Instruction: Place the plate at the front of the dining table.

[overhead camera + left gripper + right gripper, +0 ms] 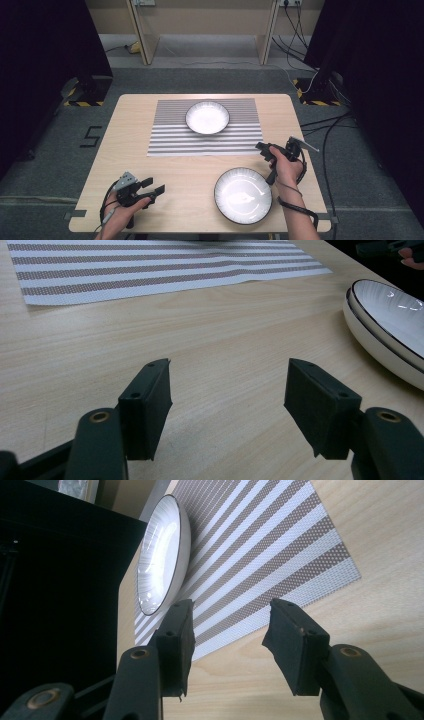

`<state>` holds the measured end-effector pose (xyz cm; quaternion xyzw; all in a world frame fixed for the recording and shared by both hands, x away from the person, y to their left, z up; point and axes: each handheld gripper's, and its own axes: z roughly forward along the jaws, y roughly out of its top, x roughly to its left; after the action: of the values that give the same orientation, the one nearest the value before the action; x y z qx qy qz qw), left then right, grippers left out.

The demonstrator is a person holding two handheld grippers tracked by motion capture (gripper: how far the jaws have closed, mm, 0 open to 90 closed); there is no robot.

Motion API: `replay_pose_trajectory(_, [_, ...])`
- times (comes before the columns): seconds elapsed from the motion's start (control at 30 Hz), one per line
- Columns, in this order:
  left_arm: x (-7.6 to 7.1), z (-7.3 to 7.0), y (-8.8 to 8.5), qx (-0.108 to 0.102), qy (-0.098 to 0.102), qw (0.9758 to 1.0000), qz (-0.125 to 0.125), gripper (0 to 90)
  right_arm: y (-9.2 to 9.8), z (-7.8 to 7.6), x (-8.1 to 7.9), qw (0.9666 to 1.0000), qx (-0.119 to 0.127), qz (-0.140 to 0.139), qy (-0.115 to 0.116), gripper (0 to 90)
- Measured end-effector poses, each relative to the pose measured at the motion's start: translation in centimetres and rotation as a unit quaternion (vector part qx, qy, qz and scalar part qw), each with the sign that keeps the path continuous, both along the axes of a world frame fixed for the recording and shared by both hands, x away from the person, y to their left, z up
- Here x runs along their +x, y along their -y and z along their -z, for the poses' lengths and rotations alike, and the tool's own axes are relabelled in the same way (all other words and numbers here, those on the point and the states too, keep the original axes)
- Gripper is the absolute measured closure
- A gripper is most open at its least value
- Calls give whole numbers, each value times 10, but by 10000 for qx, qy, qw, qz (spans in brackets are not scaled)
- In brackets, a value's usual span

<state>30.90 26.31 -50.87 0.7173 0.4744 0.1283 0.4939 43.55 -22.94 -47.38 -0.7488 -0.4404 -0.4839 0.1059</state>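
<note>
The shallow white ceramic bowl with the thin dark rim (243, 195) sits on the bare pale wooden table (190, 170), near the edge closest to me, just below and to the inside of my right claw (264, 148) and well off to the right of my left claw (152, 186). In the left gripper view its rim (387, 322) shows ahead and to the right of my jaws. A second white bowl of the same kind (207, 117) already rests on the grey-and-white striped placemat (172, 135), ahead of my right claw and to its left. I judge the job half done: one bowl is placed on the mat, the near one not yet gripped. Both my claws are released, jaws spread and holding nothing. The left hovers low over the table; the right, tilted on its side, points toward the far bowl (162, 555).
</note>
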Motion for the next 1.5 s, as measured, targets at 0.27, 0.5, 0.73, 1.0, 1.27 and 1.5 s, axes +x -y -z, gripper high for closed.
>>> replay_pose_trajectory(0.27, [0, 0, 1, -2, -6, 10000, 3, 347, 8, 2, -10, 10000, 8, 48, -2, 530])
replay_pose_trajectory(0.5, [0, 0, 1, 0, -6, 10000, -2, 347, 12, 2, -16, 10000, 15, 70, 2, 529])
replay_pose_trajectory(0.73, [0, 0, 0, 4, -14, 10000, -16, 347, 18, 2, -23, 10000, -29, 84, 14, 528])
replay_pose_trajectory(1.0, [-1, 0, 0, 18, -16, 10000, -29, 347, 26, 1, -33, 9999, -58, 142, 43, 528])
replay_pose_trajectory(1.27, [0, 0, -1, 14, -10, 10000, -35, 347, 30, 4, -42, 9999, -58, 151, 28, 524])
replay_pose_trajectory(1.5, [0, 0, -1, 13, -14, 10000, -42, 346, 36, 4, -49, 9997, -75, 208, 45, 524])
